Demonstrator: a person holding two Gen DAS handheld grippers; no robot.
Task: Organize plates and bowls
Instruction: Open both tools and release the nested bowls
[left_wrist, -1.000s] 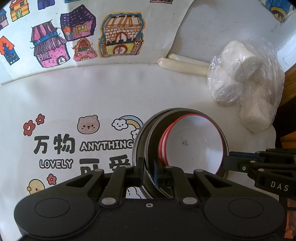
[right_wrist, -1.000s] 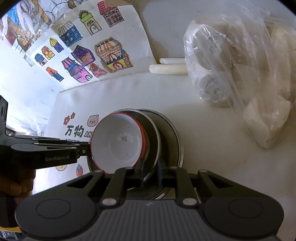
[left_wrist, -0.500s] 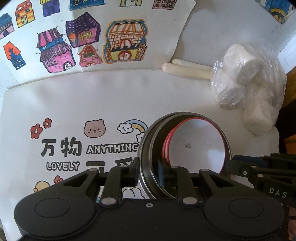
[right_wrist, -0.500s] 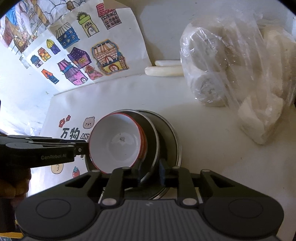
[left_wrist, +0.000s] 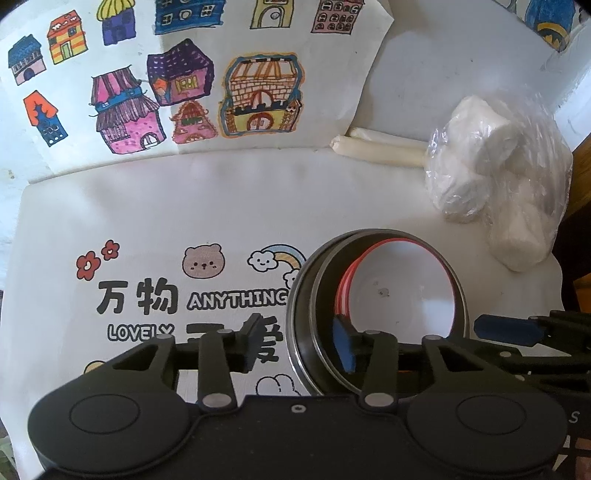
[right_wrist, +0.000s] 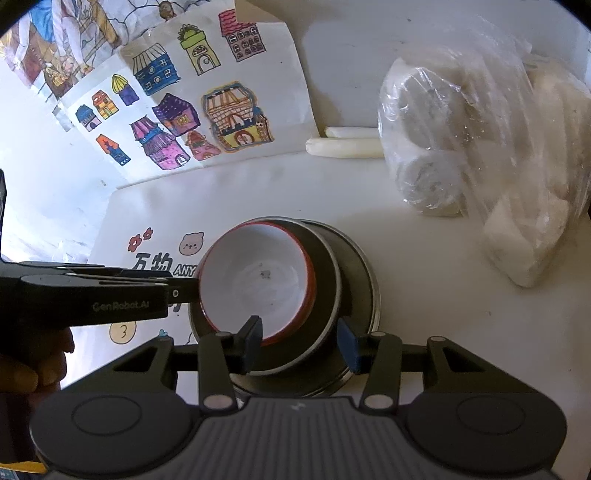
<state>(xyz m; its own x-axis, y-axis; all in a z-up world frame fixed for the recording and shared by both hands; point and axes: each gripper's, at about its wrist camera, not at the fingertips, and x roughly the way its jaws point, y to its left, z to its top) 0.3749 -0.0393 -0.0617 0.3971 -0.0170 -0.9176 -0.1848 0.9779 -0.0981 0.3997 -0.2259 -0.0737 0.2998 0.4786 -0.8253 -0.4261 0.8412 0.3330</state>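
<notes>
Looking from the left, we see the printed cloth (left_wrist: 155, 229) covering the surface, with the nested stack sitting near its right end: a white bowl with a red rim (right_wrist: 258, 284) inside a grey metal bowl (right_wrist: 325, 280), inside a wider metal dish (right_wrist: 367, 291). We judge they are nested to save room, and the stack now rests on the surface by its own weight.

Our left claw (left_wrist: 297, 341) straddles the stack's left rims; its jaws are opening, the pads standing clear of the metal, so it grips nothing. Our right claw (right_wrist: 301, 341) straddles the near rims of the two bowls; its jaws are opening too, with the rims between them but not pressed. Both are releasing, partly spread.

Further right, a plastic bag of white lumps (right_wrist: 480, 166) lies well apart from the stack.
</notes>
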